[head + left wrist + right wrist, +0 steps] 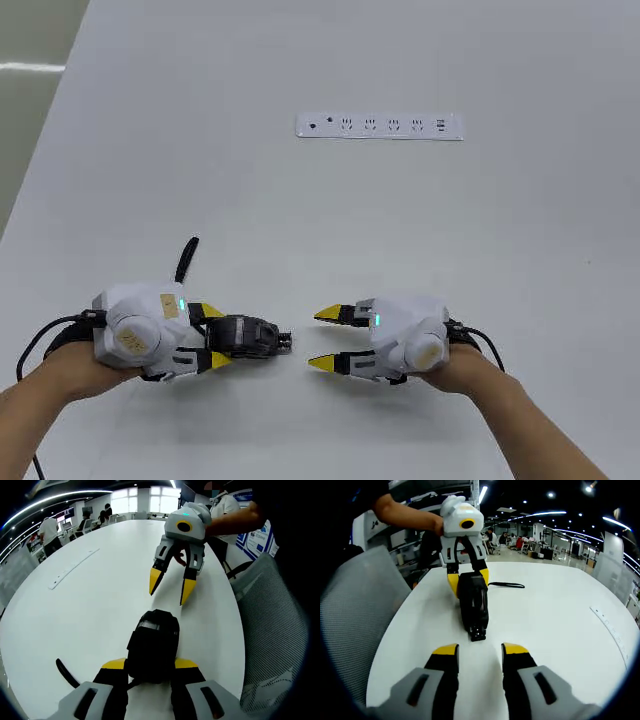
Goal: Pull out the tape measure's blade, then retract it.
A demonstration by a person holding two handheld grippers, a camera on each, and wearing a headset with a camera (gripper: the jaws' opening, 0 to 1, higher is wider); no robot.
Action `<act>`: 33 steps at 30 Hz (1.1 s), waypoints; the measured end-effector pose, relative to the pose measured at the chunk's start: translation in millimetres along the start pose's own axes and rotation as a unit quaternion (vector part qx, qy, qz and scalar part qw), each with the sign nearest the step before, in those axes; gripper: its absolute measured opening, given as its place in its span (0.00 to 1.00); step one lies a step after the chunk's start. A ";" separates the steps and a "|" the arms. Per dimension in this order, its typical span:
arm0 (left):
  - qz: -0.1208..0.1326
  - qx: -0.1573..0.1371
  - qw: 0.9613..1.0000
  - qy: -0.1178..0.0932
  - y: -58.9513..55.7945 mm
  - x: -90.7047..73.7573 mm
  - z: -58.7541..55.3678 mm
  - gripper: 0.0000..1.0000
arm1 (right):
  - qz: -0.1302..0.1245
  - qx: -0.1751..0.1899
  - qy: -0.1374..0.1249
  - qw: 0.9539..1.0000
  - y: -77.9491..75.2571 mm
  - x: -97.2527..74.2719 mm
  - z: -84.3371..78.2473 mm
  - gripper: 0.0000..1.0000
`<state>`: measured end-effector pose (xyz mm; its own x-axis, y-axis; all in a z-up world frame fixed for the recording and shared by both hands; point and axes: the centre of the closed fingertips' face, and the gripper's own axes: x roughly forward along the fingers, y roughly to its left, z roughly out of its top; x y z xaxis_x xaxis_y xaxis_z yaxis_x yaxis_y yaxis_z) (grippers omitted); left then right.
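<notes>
A black tape measure (246, 337) lies on the white table, its blade tip (286, 342) pointing right. My left gripper (211, 336) is shut on its case (152, 645), yellow fingertips on either side. The tape measure's black wrist strap (186, 259) trails away behind the left gripper. My right gripper (325, 338) stands open just right of the blade tip, a short gap away, with nothing between its fingers. In the right gripper view the case (473, 600) lies straight ahead, its hook end (478, 633) nearest my fingertips (446, 650).
A white power strip (380, 126) lies flat at the far middle of the table (300, 210). A grey mesh chair (272, 630) stands at the table's edge. People and desks sit far off in the room.
</notes>
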<state>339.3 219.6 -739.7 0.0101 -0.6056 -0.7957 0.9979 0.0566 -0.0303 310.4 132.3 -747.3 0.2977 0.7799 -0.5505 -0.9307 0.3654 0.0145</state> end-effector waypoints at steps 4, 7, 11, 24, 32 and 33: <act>0.000 0.007 1.000 0.003 0.1 0.2 -0.7 0.29 | 0.005 -0.002 0.002 1.000 0.7 8.4 1.2 0.29; 0.001 0.010 1.000 0.004 0.3 0.1 -0.9 0.28 | 0.010 -0.005 0.003 1.000 1.9 13.6 1.9 0.28; 0.000 0.010 1.000 0.003 0.7 0.2 -1.0 0.28 | 0.016 -0.009 0.006 1.000 2.2 20.4 2.4 0.23; -0.007 0.012 1.000 0.005 1.4 0.9 -1.6 0.28 | 0.035 -0.022 0.018 0.999 2.8 37.8 -2.6 0.17; -0.013 0.012 1.000 0.008 1.6 1.5 -2.2 0.28 | 0.047 -0.031 0.020 0.998 5.6 38.1 -2.0 0.14; -0.013 0.012 1.000 0.008 1.6 1.5 -2.1 0.28 | 0.047 -0.037 0.021 0.998 5.5 38.8 -2.4 0.14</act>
<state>340.7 220.4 -742.3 -0.0175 -0.5941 -0.8042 0.9990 0.0220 -0.0380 316.4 163.4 -770.6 0.2002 0.7862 -0.5847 -0.9676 0.2522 0.0078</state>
